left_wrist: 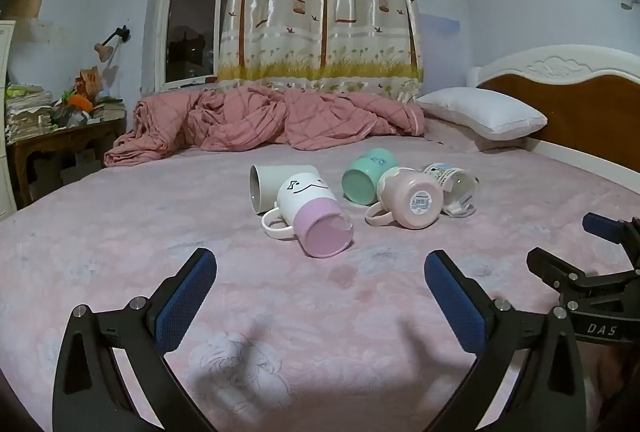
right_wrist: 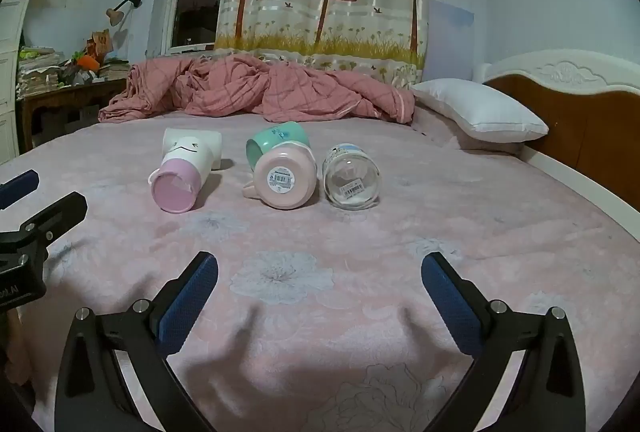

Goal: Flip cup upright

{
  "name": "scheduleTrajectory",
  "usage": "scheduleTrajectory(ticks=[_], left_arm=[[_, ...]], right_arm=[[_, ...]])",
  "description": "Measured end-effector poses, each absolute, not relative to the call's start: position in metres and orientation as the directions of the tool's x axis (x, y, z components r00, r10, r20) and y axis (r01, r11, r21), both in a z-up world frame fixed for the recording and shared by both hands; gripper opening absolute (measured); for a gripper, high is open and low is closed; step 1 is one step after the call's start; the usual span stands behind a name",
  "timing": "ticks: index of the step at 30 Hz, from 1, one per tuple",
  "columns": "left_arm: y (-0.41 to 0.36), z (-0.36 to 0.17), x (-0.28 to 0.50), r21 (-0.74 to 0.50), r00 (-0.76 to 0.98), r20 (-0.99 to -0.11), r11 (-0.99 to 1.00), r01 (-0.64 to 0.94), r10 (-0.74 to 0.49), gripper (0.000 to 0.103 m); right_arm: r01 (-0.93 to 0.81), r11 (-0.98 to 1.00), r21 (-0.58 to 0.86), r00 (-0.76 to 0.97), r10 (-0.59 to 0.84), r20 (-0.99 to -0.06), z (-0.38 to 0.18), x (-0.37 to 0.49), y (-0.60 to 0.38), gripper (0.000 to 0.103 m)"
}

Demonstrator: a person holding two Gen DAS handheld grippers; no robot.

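Note:
Several cups lie on their sides on the pink bed sheet [left_wrist: 120, 252]. A white-and-pink face mug [left_wrist: 312, 220] [right_wrist: 180, 176] lies nearest on the left, with a grey-white cup [left_wrist: 276, 184] behind it. A teal cup [left_wrist: 364, 180] [right_wrist: 276, 138], a pale pink mug with a barcode on its base [left_wrist: 412, 198] [right_wrist: 284, 180] and a clear glass [left_wrist: 456, 188] [right_wrist: 352, 178] lie to the right. My left gripper [left_wrist: 320, 272] is open and empty, short of the face mug. My right gripper [right_wrist: 320, 272] is open and empty, short of the pink mug and glass.
A crumpled pink quilt [left_wrist: 256, 120] lies across the far side of the bed. A white pillow [left_wrist: 480, 112] rests by the wooden headboard [left_wrist: 580, 112] on the right. A cluttered desk [left_wrist: 60, 128] stands at the left under the window [left_wrist: 196, 24].

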State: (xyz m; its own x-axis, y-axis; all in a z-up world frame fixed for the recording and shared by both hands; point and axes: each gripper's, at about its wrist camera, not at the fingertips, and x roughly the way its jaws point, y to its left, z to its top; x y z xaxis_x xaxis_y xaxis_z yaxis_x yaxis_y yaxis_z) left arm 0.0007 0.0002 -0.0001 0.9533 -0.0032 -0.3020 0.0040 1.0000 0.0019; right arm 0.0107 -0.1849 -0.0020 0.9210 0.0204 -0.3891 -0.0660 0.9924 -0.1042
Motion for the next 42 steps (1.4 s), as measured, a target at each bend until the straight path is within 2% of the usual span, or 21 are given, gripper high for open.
scheduleTrajectory(ticks=[42], left_arm=[[0.012, 0.0, -0.001, 0.0, 0.955, -0.298, 1.0, -0.005, 0.005, 0.103]], right_arm=[[-0.055, 0.992, -0.114, 0.916, 0.005, -0.4, -0.008, 0.017, -0.186, 0.103]])
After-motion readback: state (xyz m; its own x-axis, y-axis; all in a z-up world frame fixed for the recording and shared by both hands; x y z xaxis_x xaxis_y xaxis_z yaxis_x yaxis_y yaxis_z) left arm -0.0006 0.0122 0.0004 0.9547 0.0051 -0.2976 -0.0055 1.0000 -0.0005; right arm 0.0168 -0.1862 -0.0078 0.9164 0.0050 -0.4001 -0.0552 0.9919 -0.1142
